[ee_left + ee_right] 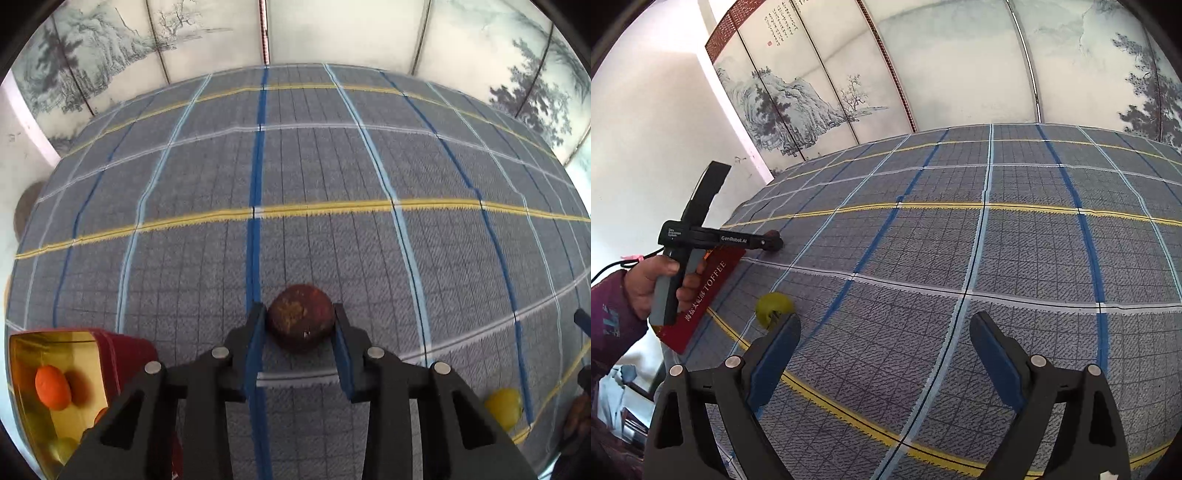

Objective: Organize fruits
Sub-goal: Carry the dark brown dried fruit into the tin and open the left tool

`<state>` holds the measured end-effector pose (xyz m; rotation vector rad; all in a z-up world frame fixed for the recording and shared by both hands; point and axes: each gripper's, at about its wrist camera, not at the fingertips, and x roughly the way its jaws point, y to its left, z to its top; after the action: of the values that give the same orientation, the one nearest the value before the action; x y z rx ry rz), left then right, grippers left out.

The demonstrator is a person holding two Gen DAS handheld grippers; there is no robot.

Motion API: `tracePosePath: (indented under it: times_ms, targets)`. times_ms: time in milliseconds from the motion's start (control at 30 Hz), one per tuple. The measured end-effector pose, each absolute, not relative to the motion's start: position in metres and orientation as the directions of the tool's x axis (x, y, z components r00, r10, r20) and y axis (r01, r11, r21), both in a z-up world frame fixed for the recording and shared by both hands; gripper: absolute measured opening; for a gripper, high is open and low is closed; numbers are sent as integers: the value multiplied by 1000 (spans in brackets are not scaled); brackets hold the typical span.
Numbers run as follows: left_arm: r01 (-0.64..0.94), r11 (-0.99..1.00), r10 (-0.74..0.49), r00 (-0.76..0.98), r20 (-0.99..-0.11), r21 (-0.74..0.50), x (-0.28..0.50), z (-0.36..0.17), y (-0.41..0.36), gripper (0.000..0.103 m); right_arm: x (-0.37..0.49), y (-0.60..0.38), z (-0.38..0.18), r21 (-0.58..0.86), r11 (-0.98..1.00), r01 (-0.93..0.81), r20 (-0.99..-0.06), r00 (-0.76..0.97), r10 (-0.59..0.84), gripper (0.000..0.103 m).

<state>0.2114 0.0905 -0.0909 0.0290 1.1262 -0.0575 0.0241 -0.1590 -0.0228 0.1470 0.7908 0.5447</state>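
Observation:
My left gripper (pixel 300 325) is shut on a dark reddish-brown round fruit (pixel 300 317), its blue pads touching both sides, just above the plaid cloth. A red box with a gold lining (pixel 55 373) sits at the lower left and holds an orange fruit (pixel 52 387) and some yellow-green ones. A yellow fruit (pixel 504 408) lies on the cloth at the lower right; it also shows in the right wrist view (pixel 774 306). My right gripper (pixel 884 343) is open and empty over the cloth. The left gripper also shows in the right wrist view (pixel 774 242), beside the red box (pixel 701 295).
A grey-blue plaid cloth (pixel 314 166) covers the table. A painted folding screen (pixel 831 74) stands behind the far edge. The table's left edge drops off beside the box.

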Motion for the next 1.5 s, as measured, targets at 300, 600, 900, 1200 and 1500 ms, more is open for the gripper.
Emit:
tracePosePath:
  times_ms: [300, 600, 900, 1200, 1500]
  targets:
    - [14, 1000, -22, 555, -832, -18, 127, -65, 66, 36, 38, -151, -35, 263, 900, -348, -725, 544, 423, 92]
    - [-38, 997, -22, 638, -770, -60, 51, -17, 82, 36, 40, -137, -42, 164, 922, -352, -774, 534, 342, 102]
    - [-96, 995, 55, 670, -740, -14, 6, -5, 102, 36, 40, -132, -43, 122, 928, -353, -786, 536, 307, 102]
    - [-156, 988, 123, 687, -716, 20, -15, -4, 117, 36, 40, -129, -44, 104, 930, -353, -791, 537, 293, 102]
    - [-211, 976, 183, 681, -709, 49, -26, -11, 133, 36, 40, -127, -45, 89, 932, -350, -794, 540, 279, 102]
